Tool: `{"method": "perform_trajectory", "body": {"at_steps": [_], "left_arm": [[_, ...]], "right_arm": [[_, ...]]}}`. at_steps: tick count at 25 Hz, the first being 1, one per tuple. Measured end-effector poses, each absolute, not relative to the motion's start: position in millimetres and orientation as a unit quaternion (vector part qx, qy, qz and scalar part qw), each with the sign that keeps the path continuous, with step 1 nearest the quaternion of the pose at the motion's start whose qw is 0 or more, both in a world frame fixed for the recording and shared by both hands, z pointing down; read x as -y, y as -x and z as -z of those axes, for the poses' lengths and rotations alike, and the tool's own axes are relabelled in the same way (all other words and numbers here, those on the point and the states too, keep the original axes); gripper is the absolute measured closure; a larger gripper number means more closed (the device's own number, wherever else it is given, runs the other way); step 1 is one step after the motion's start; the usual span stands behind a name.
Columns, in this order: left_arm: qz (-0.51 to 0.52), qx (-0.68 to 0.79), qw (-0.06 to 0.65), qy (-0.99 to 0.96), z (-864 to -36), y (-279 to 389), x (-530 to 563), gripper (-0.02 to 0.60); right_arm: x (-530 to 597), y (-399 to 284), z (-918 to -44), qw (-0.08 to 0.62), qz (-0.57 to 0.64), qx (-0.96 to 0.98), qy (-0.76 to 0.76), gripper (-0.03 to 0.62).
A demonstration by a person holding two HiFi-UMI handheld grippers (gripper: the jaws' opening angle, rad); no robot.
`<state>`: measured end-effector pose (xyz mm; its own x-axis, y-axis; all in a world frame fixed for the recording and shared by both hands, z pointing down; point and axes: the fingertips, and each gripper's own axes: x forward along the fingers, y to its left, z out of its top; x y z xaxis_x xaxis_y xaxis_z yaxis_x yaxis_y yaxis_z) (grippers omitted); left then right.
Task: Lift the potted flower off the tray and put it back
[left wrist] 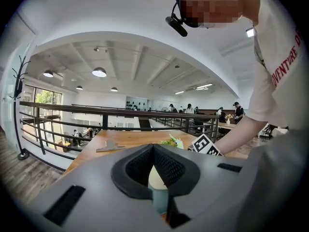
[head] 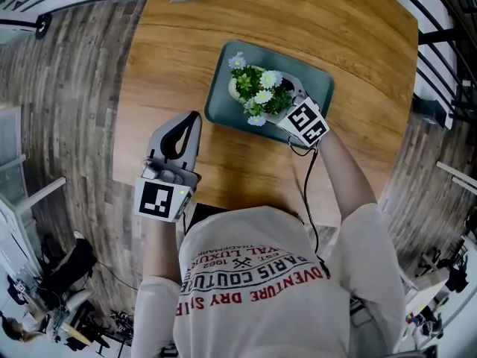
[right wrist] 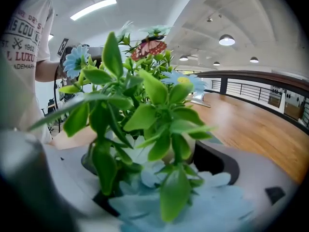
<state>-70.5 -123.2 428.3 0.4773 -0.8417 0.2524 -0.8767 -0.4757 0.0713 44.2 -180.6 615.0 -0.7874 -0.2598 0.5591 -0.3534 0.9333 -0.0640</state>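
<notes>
While the right gripper (head: 289,101) clamped the white-potted daisy plant (head: 261,95) on the teal rectangular tray (head: 223,95) (seemingly not yet lifted), the left gripper (head: 192,121) hung closed and empty, lower left.

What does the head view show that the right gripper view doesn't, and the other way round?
Only the head view shows the whole green tray from above, the square-patterned cube and the plank floor. Only the right gripper view shows a butterfly ornament among the leaves and the ceiling lights. Both show the potted flower and the wooden table.
</notes>
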Motion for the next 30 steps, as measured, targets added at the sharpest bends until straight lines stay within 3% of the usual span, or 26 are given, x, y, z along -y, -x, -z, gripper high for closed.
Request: {"method": "perform_trajectory", "body": {"at_steps": [19,28,30], "left_arm": [[-0.075,0.454,0.045,-0.887,-388,61,116,0.569],[-0.059,0.403,0.003,-0.913,-354,47,107,0.569],[-0.060,0.400,0.002,-0.915,-350,48,103,0.569]], "right_arm": [[160,-81,-521,0.236,-0.074,0.925,-0.288,0.121],[128,-114,-422,0.150,-0.059,0.884,-0.439,0.125],[119,-123,-402,0.127,-0.045,0.860,-0.492,0.162]]}}
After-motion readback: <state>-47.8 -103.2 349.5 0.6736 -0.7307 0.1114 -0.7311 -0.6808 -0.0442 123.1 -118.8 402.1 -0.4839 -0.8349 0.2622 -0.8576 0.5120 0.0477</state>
